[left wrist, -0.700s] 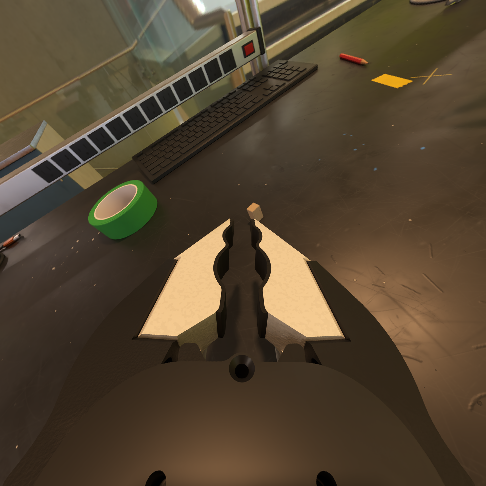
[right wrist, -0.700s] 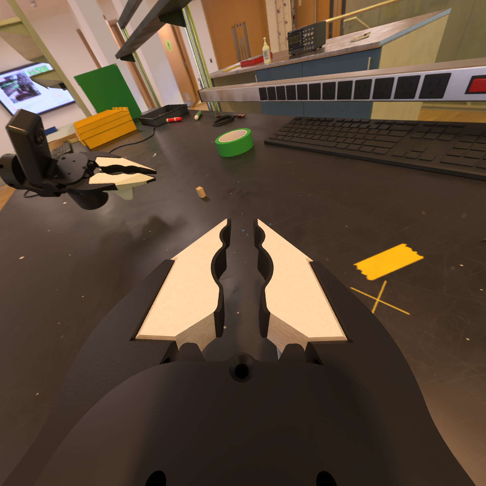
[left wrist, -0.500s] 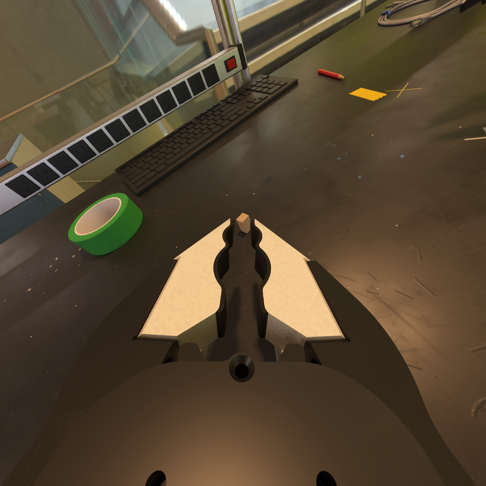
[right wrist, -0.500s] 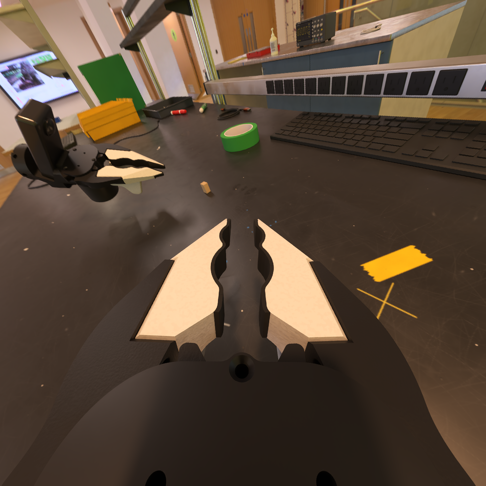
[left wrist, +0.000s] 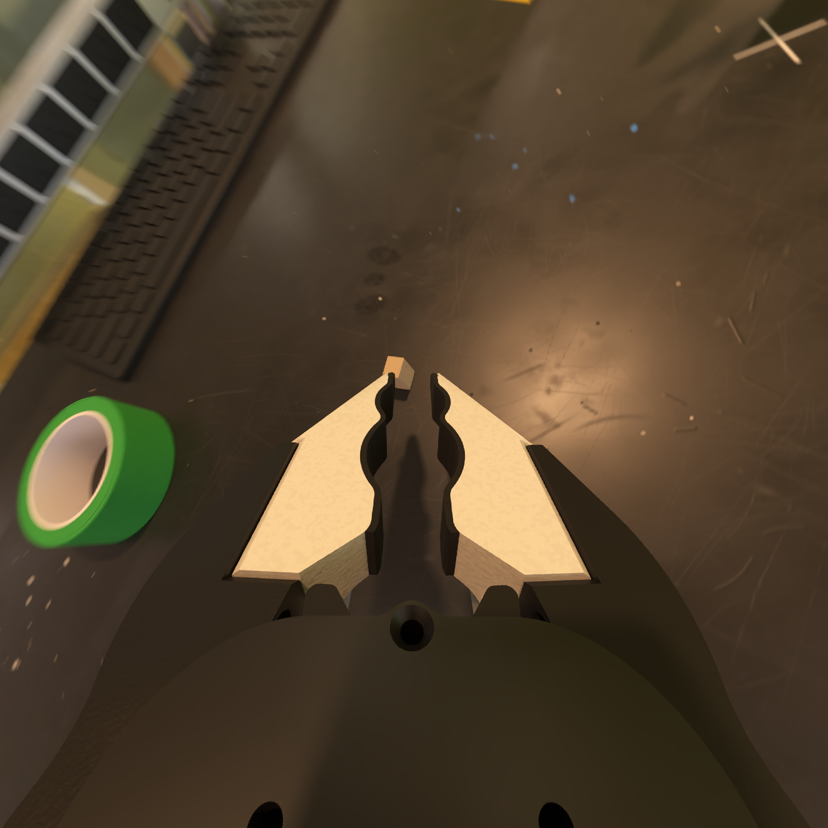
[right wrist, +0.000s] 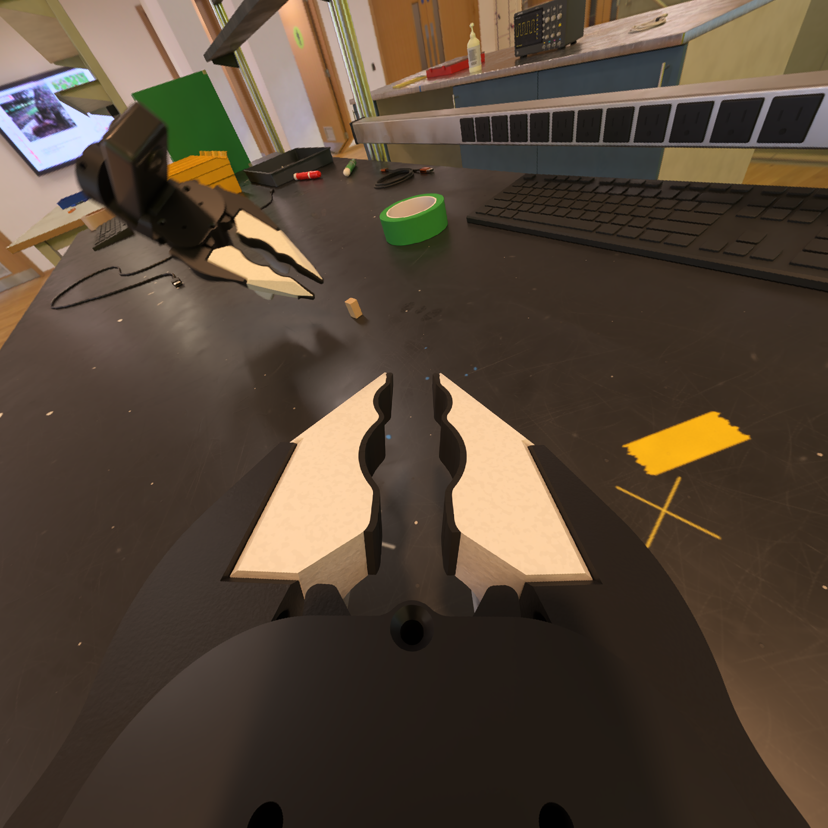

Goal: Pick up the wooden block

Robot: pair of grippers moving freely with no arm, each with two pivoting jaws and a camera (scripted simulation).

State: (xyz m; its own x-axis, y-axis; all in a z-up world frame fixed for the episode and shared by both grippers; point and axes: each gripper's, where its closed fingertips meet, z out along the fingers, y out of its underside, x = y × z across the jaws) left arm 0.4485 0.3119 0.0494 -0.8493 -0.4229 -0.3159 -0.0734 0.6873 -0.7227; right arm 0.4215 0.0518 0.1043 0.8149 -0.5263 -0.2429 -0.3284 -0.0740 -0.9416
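The wooden block (right wrist: pixel 353 308) sits alone on the dark tabletop (right wrist: pixel 582 358), nearer than the green tape roll (right wrist: pixel 414 218) and left of the long black keyboard (right wrist: pixel 663 224), with open space around it, so nothing stands in the way of a grasp. The left gripper (right wrist: pixel 316 286) hangs above the surface just left of the block, nose tipped down toward it, its two fingers spread with a narrow gap between the tips. From its own camera the block (left wrist: pixel 398 372) shows just past the left fingertip rather than centred in the gap, which suggests the approach needs a small shift before closing; that view is blurred, so the offset is hard to judge. The right gripper (right wrist: pixel 412 381) waits nearer, also parted and holding nothing, apparently kept clear.
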